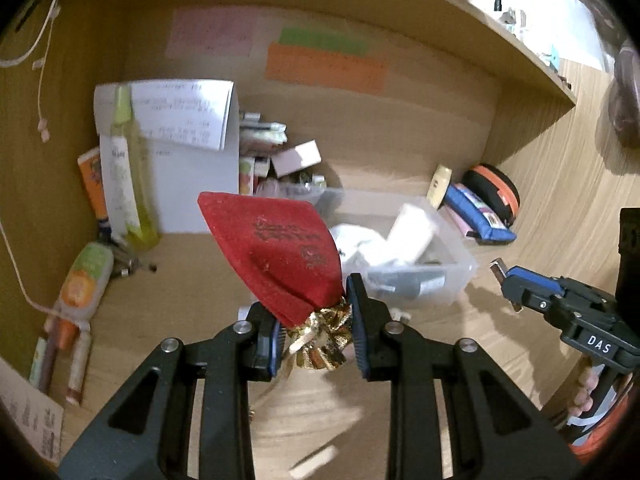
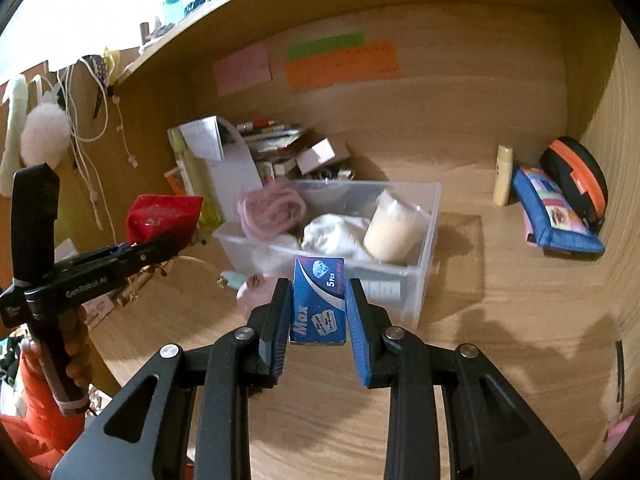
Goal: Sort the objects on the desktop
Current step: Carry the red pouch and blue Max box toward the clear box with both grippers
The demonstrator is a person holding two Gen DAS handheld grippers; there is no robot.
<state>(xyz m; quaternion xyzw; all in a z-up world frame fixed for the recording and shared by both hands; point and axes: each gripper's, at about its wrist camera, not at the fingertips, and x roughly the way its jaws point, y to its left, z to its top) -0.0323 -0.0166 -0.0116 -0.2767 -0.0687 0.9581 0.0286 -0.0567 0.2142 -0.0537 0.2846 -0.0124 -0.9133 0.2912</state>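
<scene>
at the far left of the counter (image 2: pixel 460 280), a yellow-green bottle (image 1: pixel 124 168) stands against a white paper sheet (image 1: pixel 192 184); a small orange-labelled bottle (image 1: pixel 84 280) lies on its side in front of it.

the left tongs (image 1: pixel 316 332) are narrow and clamp the gathered gold neck of a red velvet pouch (image 1: pixel 276 256). the pouch body projects up and away from the pads, clear of the counter, to the left of the clear plastic bin (image 2: pixel 424 240). in the right wrist view the same left tongs (image 2: pixel 160 246) appear at the left edge, held by a hand (image 2: pixel 76 360) with an orange sleeve (image 2: pixel 36 412).

the bin sits at the centre of the counter. it contains pink yarn (image 2: pixel 272 206), white cloth (image 2: pixel 336 232) and a cream-coloured jar (image 2: pixel 394 234) that leans against the right wall.

the right tongs (image 2: pixel 318 320) are narrow and grip a blue razor blade box (image 2: pixel 318 300) by its two long edges. the box is upright between the blue pads, above the counter, just in front of the bin's near wall.

at the right, a cream tube (image 2: pixel 503 176) stands upright; beside it a blue pencil pouch (image 2: pixel 554 216) leans on a black and orange zip case (image 2: pixel 576 176).
</scene>
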